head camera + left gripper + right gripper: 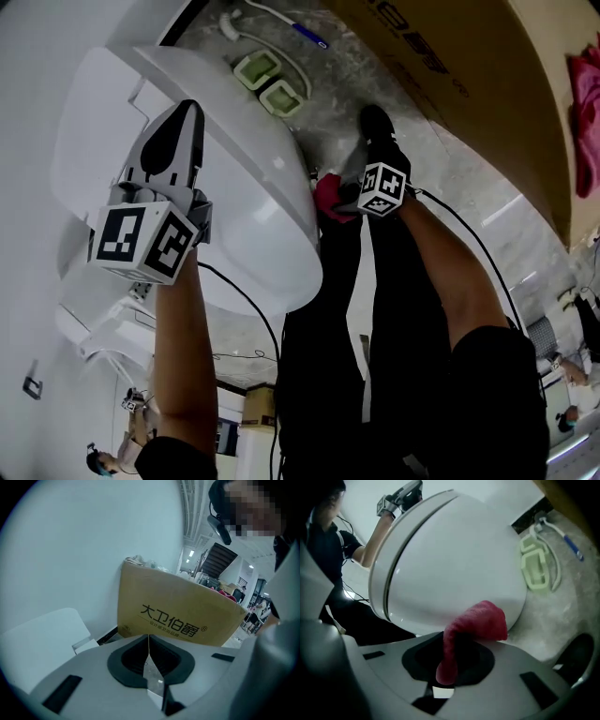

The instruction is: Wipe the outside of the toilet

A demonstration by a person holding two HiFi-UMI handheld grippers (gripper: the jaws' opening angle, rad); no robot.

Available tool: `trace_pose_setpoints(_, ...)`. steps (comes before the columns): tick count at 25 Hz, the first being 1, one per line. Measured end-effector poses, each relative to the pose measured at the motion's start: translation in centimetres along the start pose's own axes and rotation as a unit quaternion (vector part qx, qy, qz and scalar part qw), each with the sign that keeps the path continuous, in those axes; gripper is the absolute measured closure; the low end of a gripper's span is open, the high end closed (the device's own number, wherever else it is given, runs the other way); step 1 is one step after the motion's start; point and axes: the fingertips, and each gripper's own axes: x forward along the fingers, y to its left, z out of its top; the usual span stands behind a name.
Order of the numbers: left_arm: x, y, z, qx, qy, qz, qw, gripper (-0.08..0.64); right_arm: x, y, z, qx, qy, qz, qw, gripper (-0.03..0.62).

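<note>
The white toilet fills the left of the head view, with its lid down. Its bowl looms large in the right gripper view. My right gripper is shut on a red cloth, and the cloth lies against the lower side of the bowl. My left gripper hangs above the lid, shut with nothing in it; its jaws meet in a thin line.
A large brown cardboard box stands by the wall behind the toilet. A pale green holder and a white hose lie on the speckled floor. The person's dark-trousered legs and a black shoe stand right of the bowl.
</note>
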Motion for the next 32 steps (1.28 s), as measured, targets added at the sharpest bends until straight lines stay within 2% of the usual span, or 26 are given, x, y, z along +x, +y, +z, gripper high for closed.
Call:
trace_pose_setpoints(2,-0.2,0.5,0.5,-0.001,-0.003,0.001,1.0,0.538,-3.7,-1.8,4.6,-0.032,-0.048,-0.047,0.997,0.528)
trace_pose_setpoints(3,-0.4,0.9,0.8,-0.002,-0.004,0.004,1.0,0.538,-5.8,-2.9,7.8,-0.051,-0.082,-0.076,0.992,0.528)
trace_pose_setpoints(6,-0.8,2.5,1.6,-0.006,-0.009,0.02,0.9997,0.538,-11.6,-6.9,18.6,-0.103,-0.175,-0.161,0.966,0.528)
trace_pose_setpoints(8,-1.0,3.6,1.8,-0.013,-0.009,0.03,0.9994,0.538,-14.2,-9.5,25.3,-0.134,-0.213,-0.197,0.948,0.528)
trace_pose_setpoints(12,-1.0,5.6,1.3,-0.021,0.005,0.044,0.9988,0.538,-15.1,-14.3,36.7,-0.132,-0.276,-0.212,0.928,0.528)
trace_pose_setpoints(15,-0.8,6.7,1.4,-0.032,0.003,0.046,0.9984,0.538,-13.0,-17.4,42.6,-0.125,-0.281,-0.219,0.926,0.528)
trace_pose_setpoints(19,-0.7,7.5,1.9,-0.05,-0.007,0.046,0.9977,0.538,-8.6,-21.0,45.6,-0.11,-0.256,-0.225,0.934,0.528)
trace_pose_setpoints(24,-0.3,7.8,2.3,-0.051,-0.009,0.036,0.998,0.538,-6.6,-25.0,45.4,-0.078,-0.254,-0.235,0.935,0.528)
trace_pose_setpoints(28,-0.4,8.1,2.0,-0.05,-0.01,0.037,0.998,0.538,-5.2,-25.4,44.5,-0.059,-0.257,-0.211,0.941,0.528)
trace_pose_setpoints(32,-0.6,8.2,1.4,-0.055,-0.007,0.038,0.9977,0.538,-4.5,-25.2,43.5,-0.026,-0.288,-0.189,0.938,0.529)
